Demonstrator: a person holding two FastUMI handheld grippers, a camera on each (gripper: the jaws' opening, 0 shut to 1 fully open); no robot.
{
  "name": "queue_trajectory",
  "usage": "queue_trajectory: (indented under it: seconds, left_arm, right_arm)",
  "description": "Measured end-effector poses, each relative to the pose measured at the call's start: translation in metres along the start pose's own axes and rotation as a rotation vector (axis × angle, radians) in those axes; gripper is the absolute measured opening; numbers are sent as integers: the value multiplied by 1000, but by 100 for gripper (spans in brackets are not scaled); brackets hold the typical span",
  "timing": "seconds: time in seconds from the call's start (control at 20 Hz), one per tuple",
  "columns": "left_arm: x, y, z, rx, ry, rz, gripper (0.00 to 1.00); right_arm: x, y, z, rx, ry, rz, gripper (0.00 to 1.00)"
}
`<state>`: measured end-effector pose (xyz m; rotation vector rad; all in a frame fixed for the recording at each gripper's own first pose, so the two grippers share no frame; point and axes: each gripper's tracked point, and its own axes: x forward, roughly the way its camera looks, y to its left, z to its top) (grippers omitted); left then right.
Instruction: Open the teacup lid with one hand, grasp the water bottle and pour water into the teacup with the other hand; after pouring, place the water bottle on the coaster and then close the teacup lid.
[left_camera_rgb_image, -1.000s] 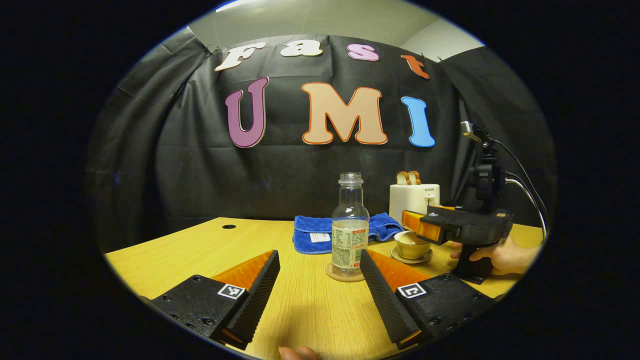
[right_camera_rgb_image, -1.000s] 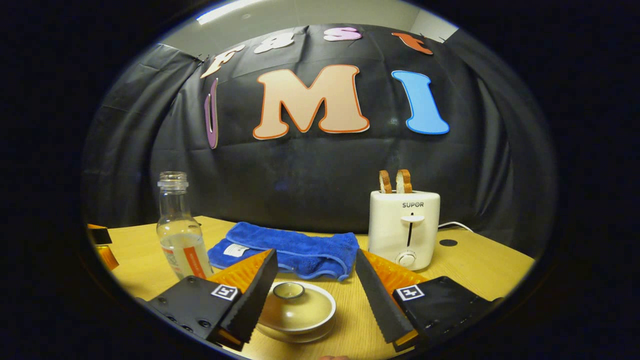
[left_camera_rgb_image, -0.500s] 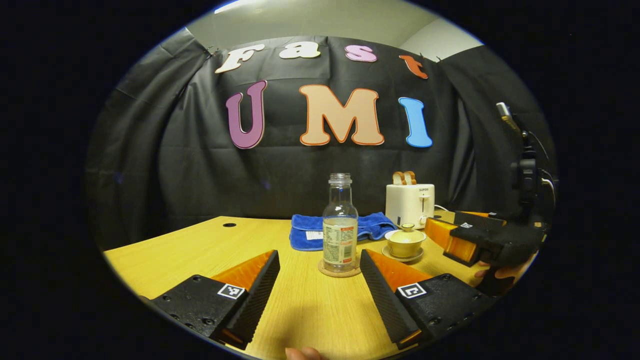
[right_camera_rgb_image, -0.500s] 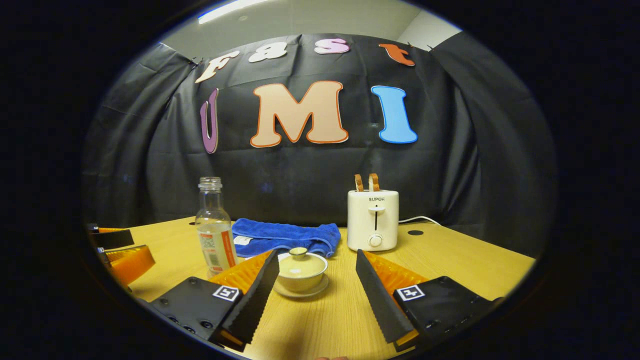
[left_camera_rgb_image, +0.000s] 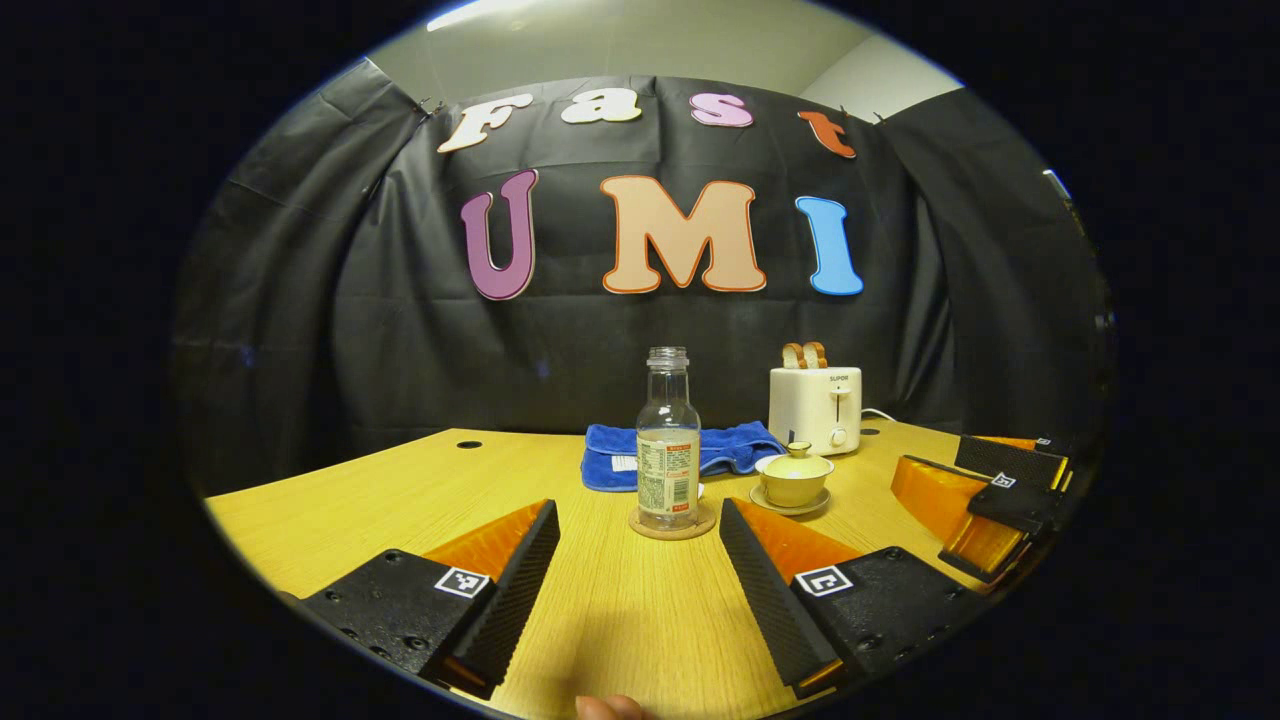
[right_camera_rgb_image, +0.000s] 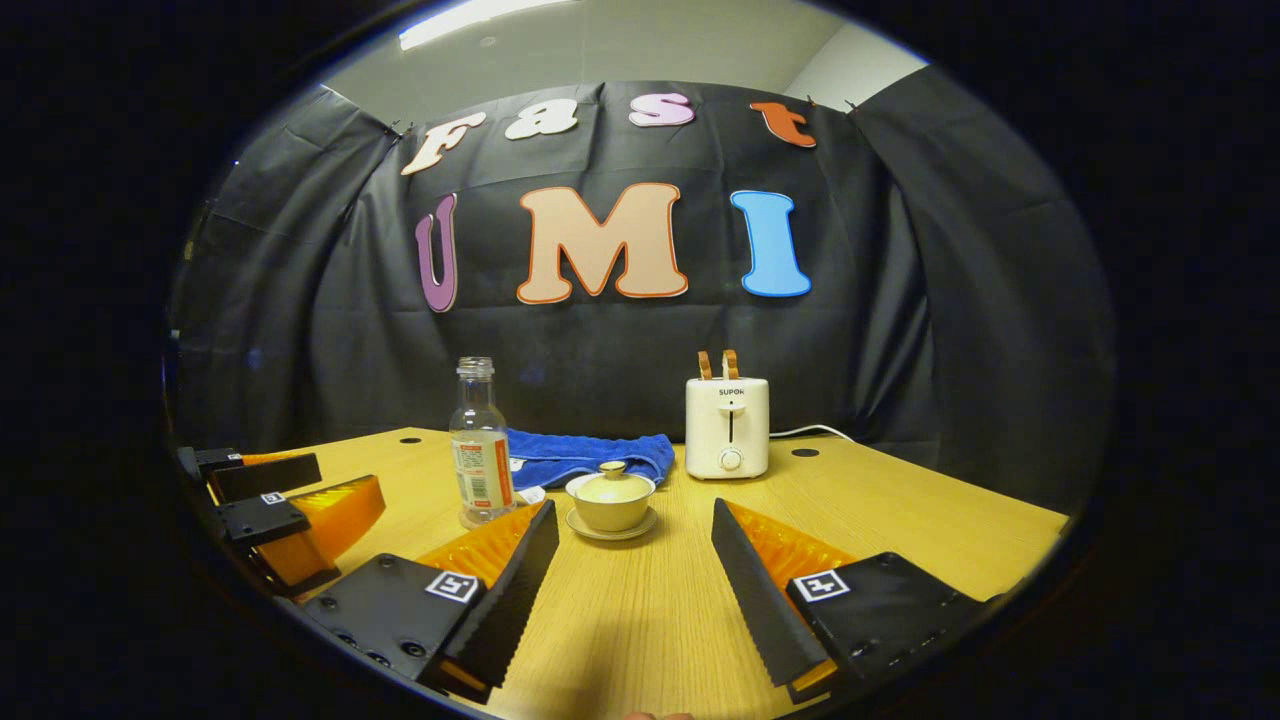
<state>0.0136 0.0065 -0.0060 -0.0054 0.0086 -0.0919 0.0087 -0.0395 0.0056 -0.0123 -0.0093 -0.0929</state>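
Observation:
A clear uncapped water bottle (left_camera_rgb_image: 668, 440) (right_camera_rgb_image: 480, 445) with a label stands upright on a round coaster (left_camera_rgb_image: 672, 524). To its right a yellowish teacup (left_camera_rgb_image: 793, 480) (right_camera_rgb_image: 611, 499) sits on its saucer with its lid on. My left gripper (left_camera_rgb_image: 640, 580) is open, held back from the bottle with nothing between its fingers. My right gripper (right_camera_rgb_image: 635, 580) is open too, well short of the teacup. In the left gripper view the right gripper (left_camera_rgb_image: 985, 490) shows at the right edge; in the right gripper view the left gripper (right_camera_rgb_image: 275, 505) shows at the left edge.
A folded blue towel (left_camera_rgb_image: 700, 450) (right_camera_rgb_image: 590, 455) lies behind the bottle and cup. A white toaster (left_camera_rgb_image: 815, 408) (right_camera_rgb_image: 727, 425) with two bread slices stands at the back right, its cord trailing right. The wooden table (left_camera_rgb_image: 400, 500) has cable holes near its rear edge.
Both grippers have pulled back from the table's middle. The right gripper drew away from the lidded teacup, and the left one retreated from the bottle. Bottle and cup stayed put.

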Motion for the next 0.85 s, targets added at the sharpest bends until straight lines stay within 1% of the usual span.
queue_trajectory:
  seconds: [0.05,0.15,0.2,0.3,0.85]
  left_arm:
    - [-3,1,0,0,0,9,94]
    - [-7,-1,0,1,-1,13,95]
    - [-9,-3,0,1,-2,9,95]
    - [-10,-1,0,0,0,13,95]
    - [-9,-1,-1,0,0,14,94]
  right_arm:
    - [-6,-1,-1,1,-1,-6,97]
    - [-16,2,2,1,-6,-7,95]
    - [-18,5,2,0,-3,3,99]
    - [-19,7,0,0,4,8,95]
    - [-20,6,2,0,4,5,97]
